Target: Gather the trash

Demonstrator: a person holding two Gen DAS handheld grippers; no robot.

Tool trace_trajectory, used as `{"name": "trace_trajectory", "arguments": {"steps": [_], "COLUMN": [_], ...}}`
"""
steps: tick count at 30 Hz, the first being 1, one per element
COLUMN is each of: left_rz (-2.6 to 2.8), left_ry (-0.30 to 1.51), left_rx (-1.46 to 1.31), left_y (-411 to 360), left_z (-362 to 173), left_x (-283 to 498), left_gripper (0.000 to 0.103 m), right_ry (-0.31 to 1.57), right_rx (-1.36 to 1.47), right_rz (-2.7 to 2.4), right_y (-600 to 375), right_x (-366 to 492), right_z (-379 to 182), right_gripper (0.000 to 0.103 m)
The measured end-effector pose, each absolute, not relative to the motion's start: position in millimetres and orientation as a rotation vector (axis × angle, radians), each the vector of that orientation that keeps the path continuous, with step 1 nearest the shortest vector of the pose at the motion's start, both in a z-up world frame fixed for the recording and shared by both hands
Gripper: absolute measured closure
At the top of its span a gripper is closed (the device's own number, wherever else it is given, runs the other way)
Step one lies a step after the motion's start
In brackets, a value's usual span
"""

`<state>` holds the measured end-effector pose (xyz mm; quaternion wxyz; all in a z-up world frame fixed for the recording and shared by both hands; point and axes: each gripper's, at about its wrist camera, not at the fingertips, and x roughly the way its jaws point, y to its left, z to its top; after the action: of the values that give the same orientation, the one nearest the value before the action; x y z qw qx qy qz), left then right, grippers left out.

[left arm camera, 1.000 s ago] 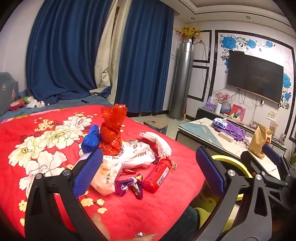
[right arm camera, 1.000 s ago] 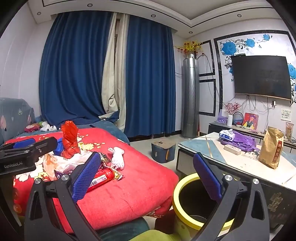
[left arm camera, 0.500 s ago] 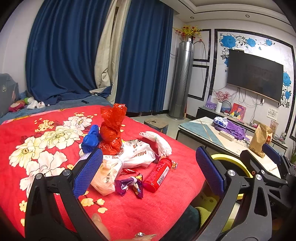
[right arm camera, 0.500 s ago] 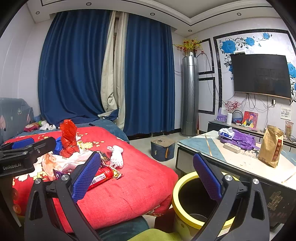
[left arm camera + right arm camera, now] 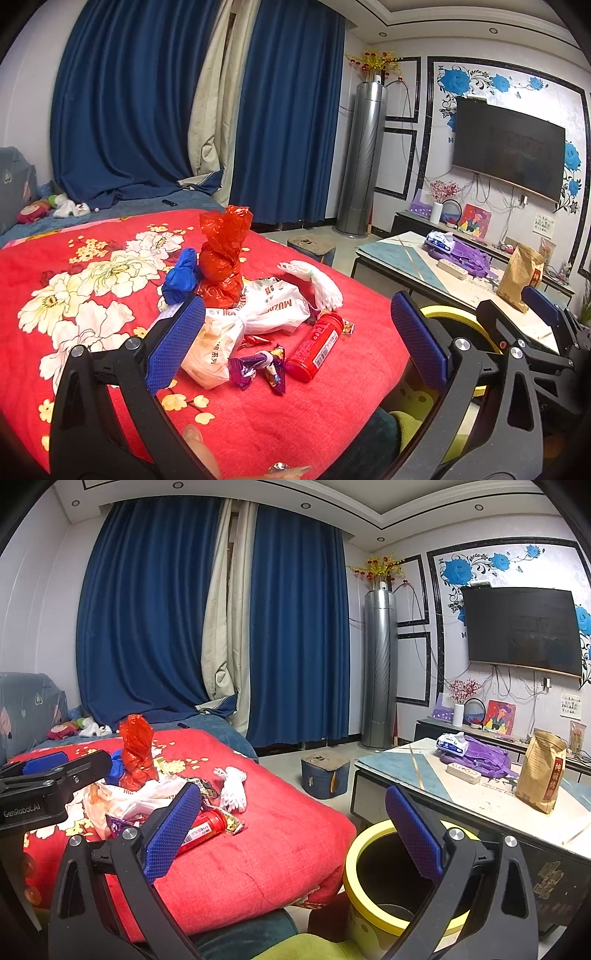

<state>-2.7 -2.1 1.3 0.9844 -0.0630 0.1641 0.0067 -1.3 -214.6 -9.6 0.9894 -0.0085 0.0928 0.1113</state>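
Nothing collected yet: both tongs, left (image 5: 297, 339) and right (image 5: 293, 829), are held agape and empty, trash pile (image 5: 255, 317) ahead, bin (image 5: 369, 886) below right.

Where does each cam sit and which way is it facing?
Left wrist: on the left tool, facing the trash pile on the red blanket; a fingertip shows at bottom, right tool at far right.
Right wrist: on the right tool, over the yellow bin, facing curtains; left tool shows.
Shared: red bottle, TV.
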Motion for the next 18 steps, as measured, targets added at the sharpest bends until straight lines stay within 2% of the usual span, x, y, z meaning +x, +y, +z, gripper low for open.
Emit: {"name": "trace_trajectory", "arguments": {"steps": [18], "left_rz": [0.02], "left_ry": [0.343], "left_rx": [-0.127], "left_y": [-2.3], "left_z": [-2.1], "left_x": [-1.5], "left_gripper": [0.011], "right_ry": [0.202], "right_rx": [-0.017], "right_rz": [0.255], "right_y": [-215.8], "right_x": [-1.4], "right_z": [-13.2], "right_gripper": [0.006]}}
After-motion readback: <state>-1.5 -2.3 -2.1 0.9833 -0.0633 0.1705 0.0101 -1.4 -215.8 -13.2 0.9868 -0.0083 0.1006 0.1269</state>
